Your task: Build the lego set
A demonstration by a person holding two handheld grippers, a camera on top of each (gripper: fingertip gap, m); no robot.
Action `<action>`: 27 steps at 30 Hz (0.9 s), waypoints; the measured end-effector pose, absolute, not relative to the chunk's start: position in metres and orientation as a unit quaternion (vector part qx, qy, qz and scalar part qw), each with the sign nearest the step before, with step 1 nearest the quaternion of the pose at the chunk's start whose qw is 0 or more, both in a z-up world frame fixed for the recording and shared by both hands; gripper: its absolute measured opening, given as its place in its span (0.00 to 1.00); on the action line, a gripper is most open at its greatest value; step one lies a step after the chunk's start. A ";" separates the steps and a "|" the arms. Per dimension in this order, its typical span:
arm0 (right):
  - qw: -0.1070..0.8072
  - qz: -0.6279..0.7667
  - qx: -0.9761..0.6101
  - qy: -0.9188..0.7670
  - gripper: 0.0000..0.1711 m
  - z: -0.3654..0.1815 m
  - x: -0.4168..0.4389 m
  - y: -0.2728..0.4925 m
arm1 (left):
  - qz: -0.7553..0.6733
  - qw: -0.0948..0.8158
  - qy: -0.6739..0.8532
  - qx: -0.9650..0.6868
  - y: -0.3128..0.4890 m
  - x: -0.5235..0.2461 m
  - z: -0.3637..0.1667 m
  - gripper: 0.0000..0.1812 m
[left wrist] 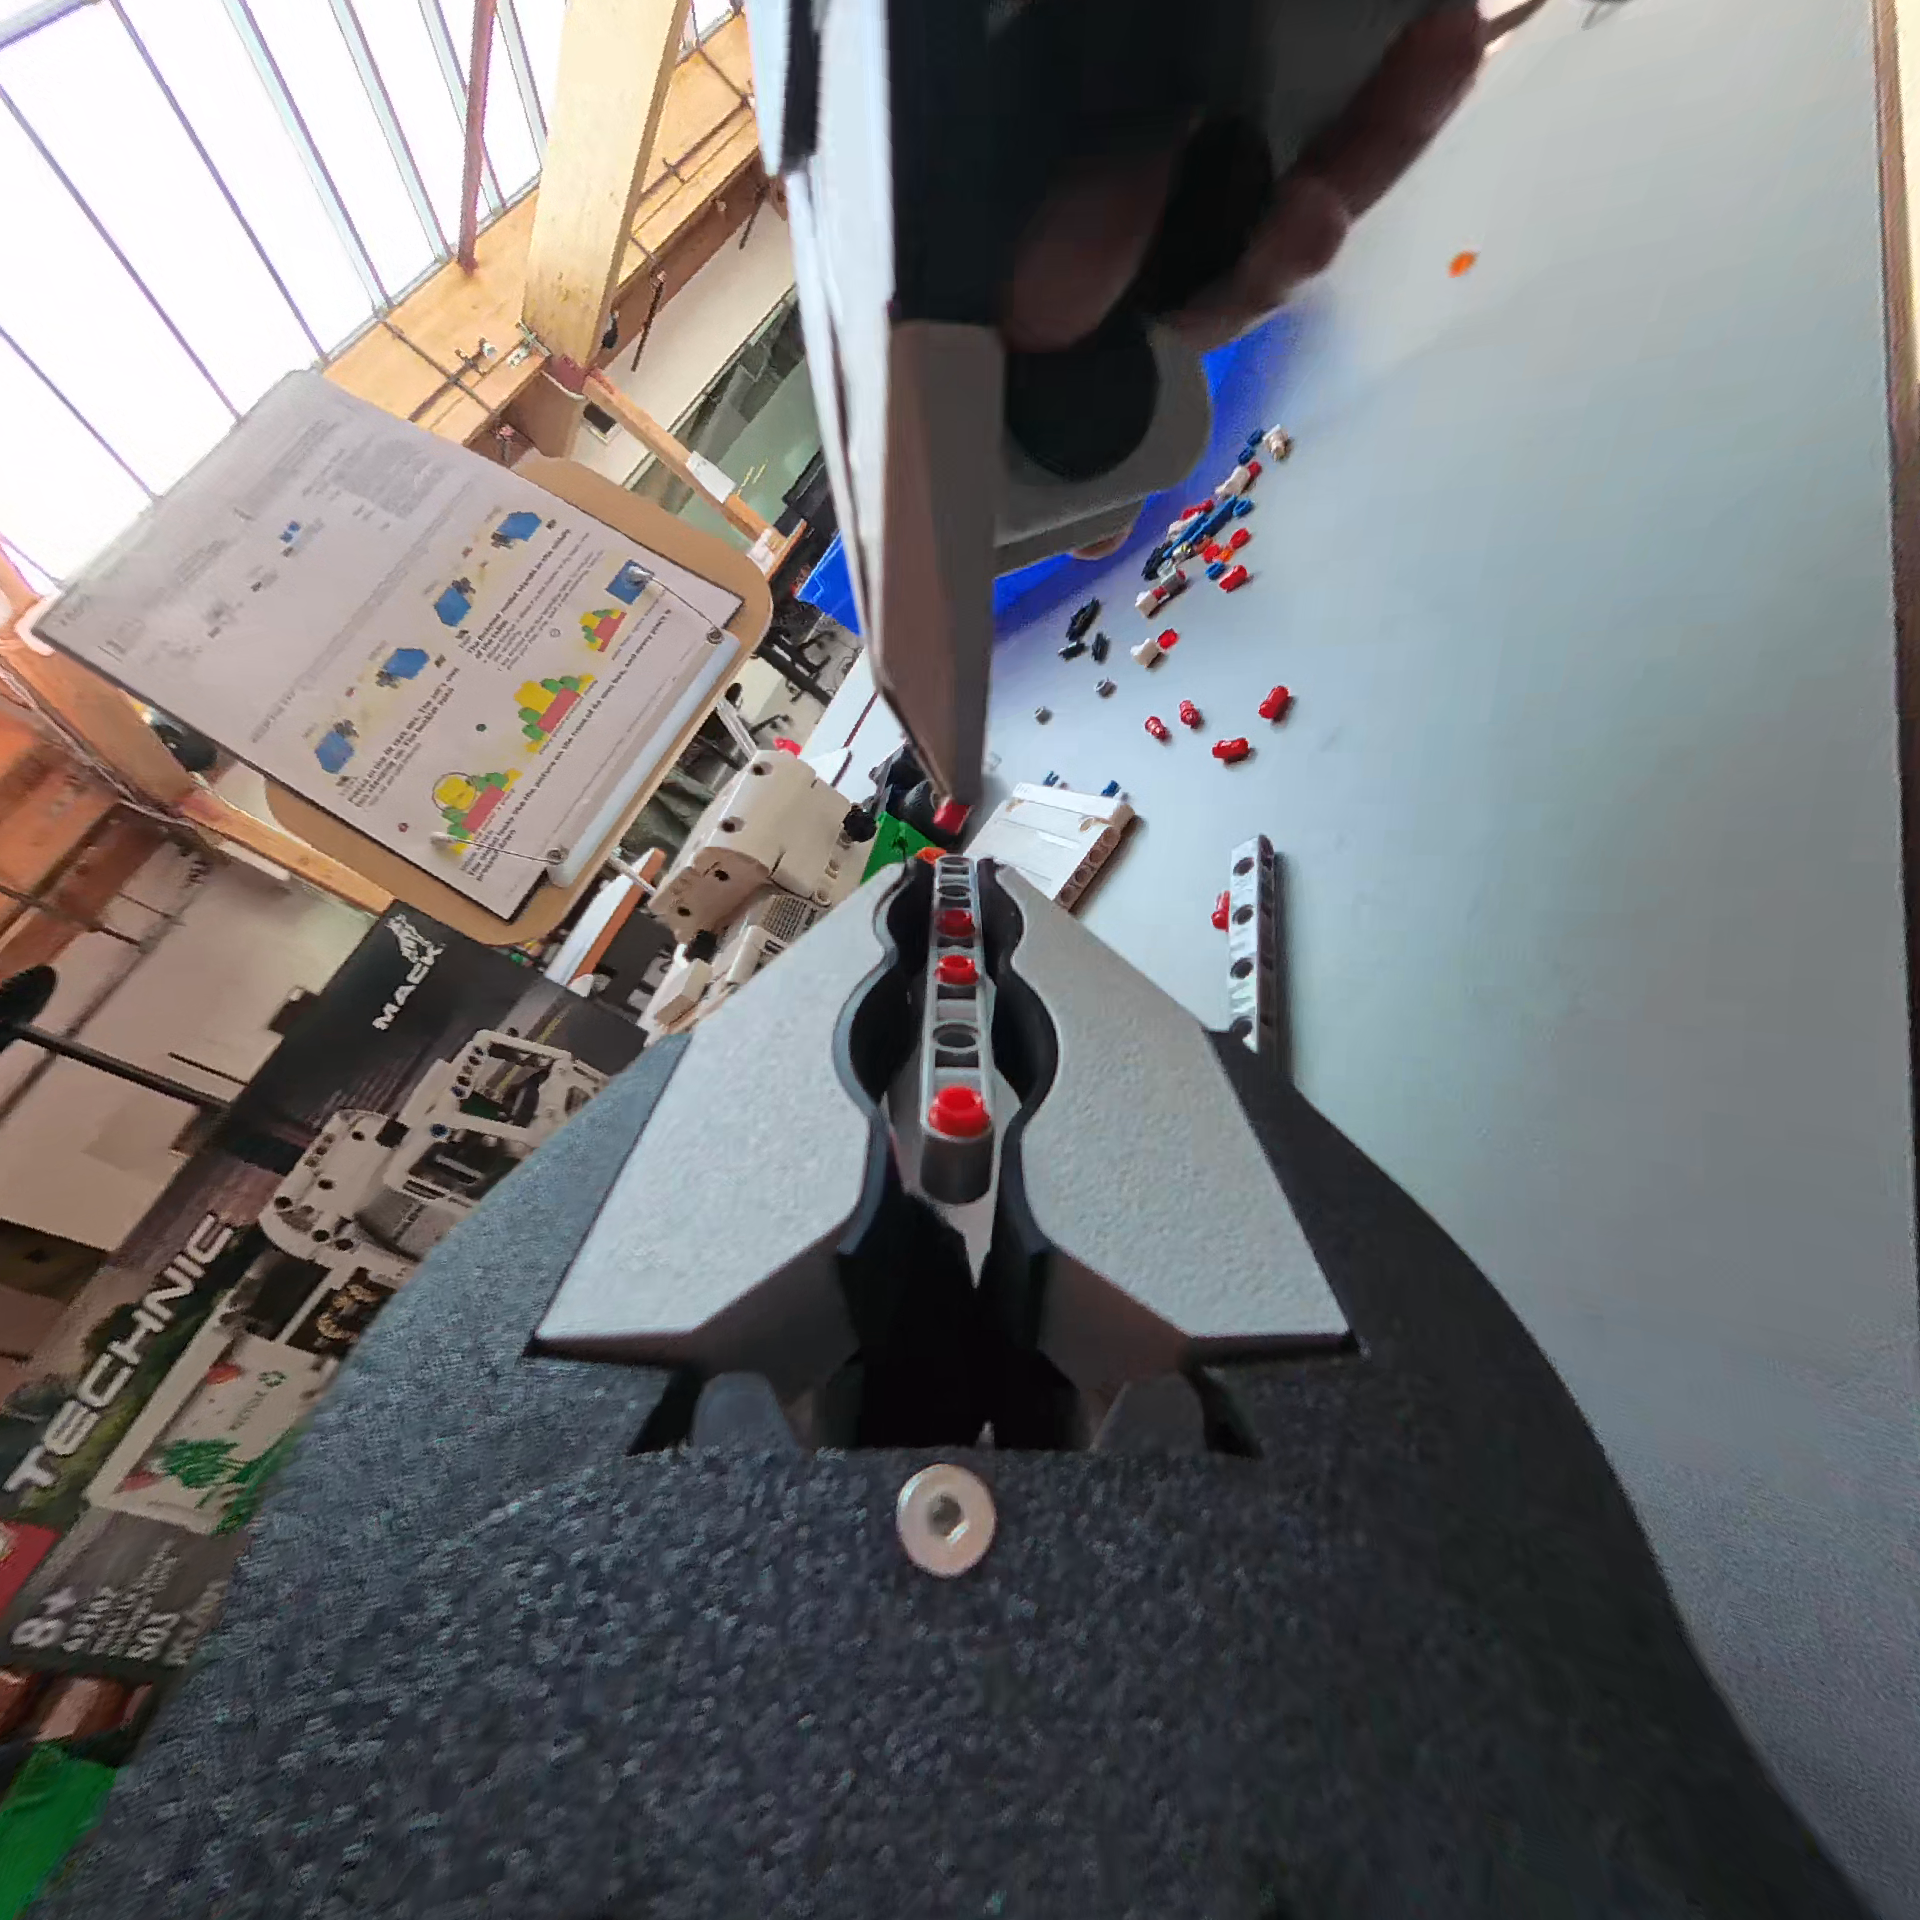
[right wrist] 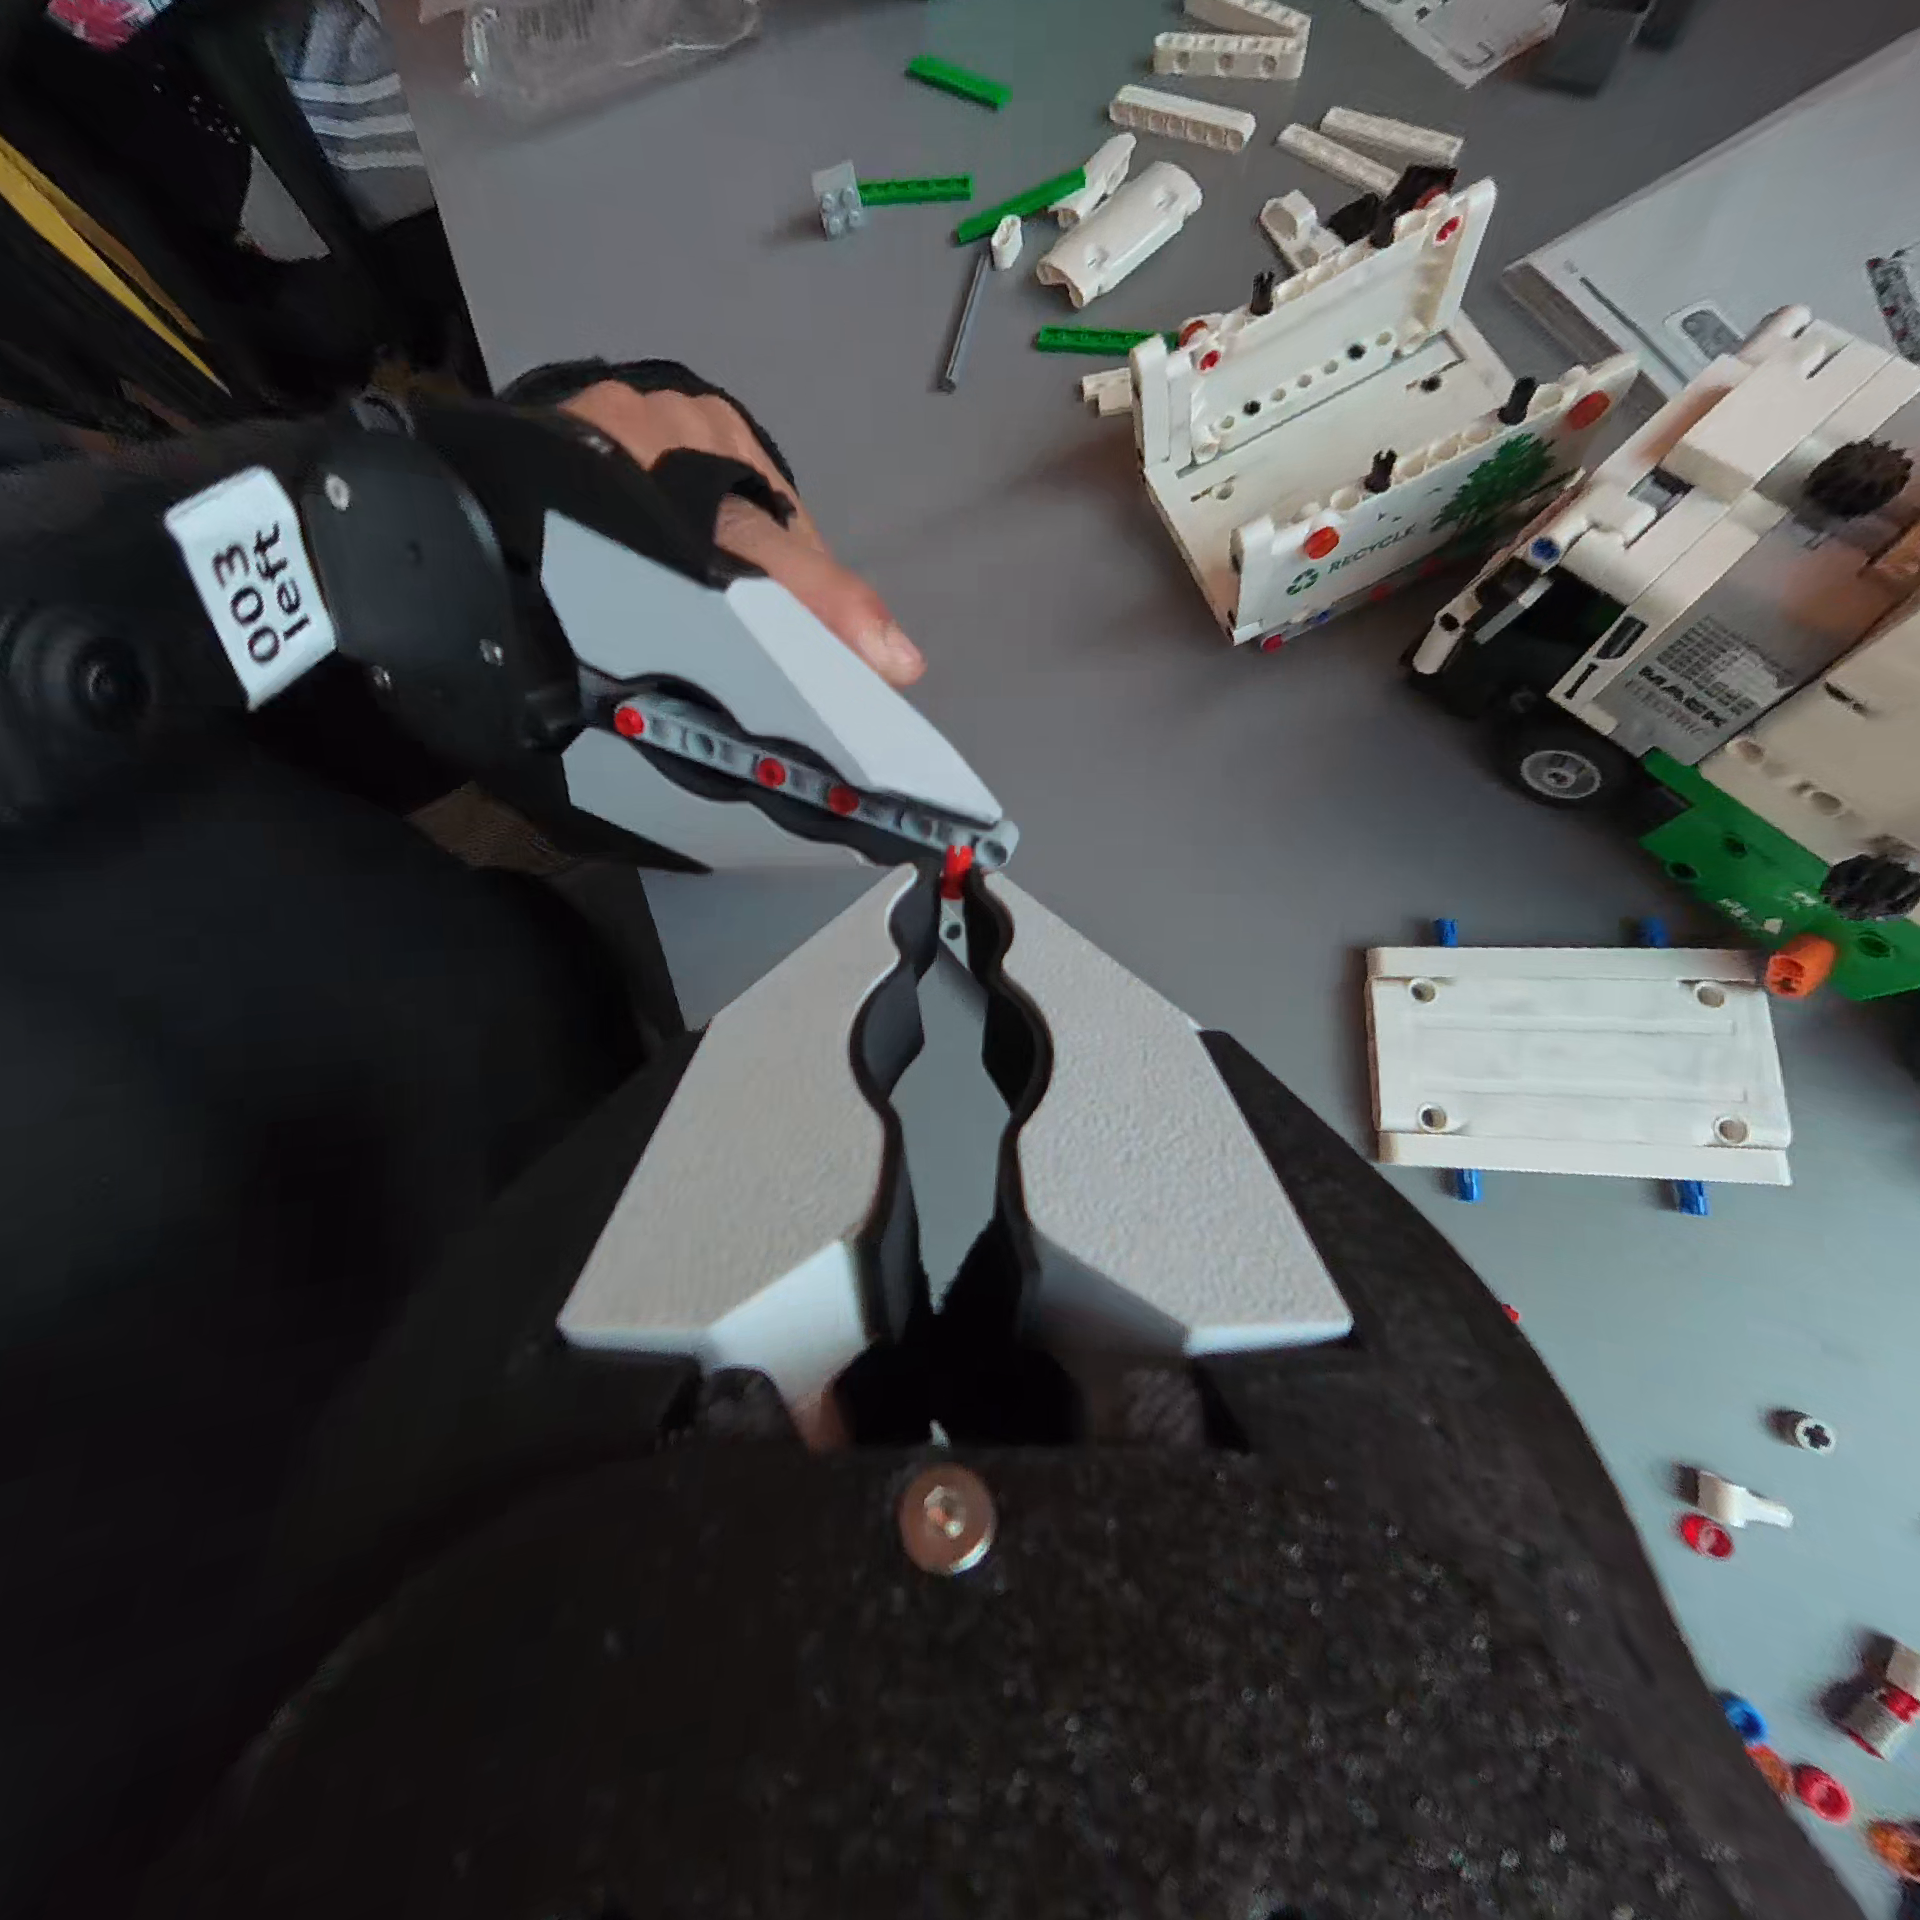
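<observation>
The left gripper (left wrist: 951, 883) clamps a holed grey beam (left wrist: 956, 1023), the right gripper (right wrist: 954, 883) pinches a red pin (right wrist: 956, 871); only the right wrist view shows the white truck (right wrist: 1683, 613).

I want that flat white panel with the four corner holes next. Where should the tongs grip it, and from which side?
Judging by its pose, grip the white panel across its short width, on the bare middle of its long edges, coming straight down from above. It lies flat on the table, and blue pins stick out near the corners, so the middle looks clearest.
</observation>
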State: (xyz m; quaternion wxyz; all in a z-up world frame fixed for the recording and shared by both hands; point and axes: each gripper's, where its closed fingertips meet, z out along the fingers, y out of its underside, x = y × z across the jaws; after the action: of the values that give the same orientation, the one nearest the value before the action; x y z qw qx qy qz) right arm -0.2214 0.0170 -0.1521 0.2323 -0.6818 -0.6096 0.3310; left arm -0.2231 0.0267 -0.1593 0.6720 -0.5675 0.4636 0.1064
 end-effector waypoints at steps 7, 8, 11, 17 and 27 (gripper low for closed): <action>0.226 0.286 -0.695 -0.620 0.02 -0.167 -0.221 0.021 | 0.156 0.658 0.481 -0.558 0.029 -0.222 -0.166 0.03; 0.227 0.287 -0.696 -0.618 0.02 -0.167 -0.222 0.022 | 0.157 0.658 0.480 -0.558 0.029 -0.222 -0.166 0.03; 0.223 0.278 -0.700 -0.618 0.02 -0.168 -0.221 0.022 | 0.160 0.657 0.483 -0.557 0.029 -0.221 -0.167 0.03; 0.218 0.254 -0.698 -0.633 0.02 -0.169 -0.219 0.022 | 0.178 0.655 0.492 -0.545 0.029 -0.219 -0.169 0.03; 0.210 0.238 -0.699 -0.641 0.02 -0.174 -0.217 0.024 | 0.185 0.647 0.500 -0.545 0.029 -0.218 -0.173 0.03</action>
State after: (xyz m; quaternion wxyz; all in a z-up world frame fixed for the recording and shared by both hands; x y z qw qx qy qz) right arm -0.2171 0.0243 -0.1738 0.2095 -0.6987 -0.6413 0.2380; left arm -0.2185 0.0295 -0.1726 0.6474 -0.5447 0.5001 0.1846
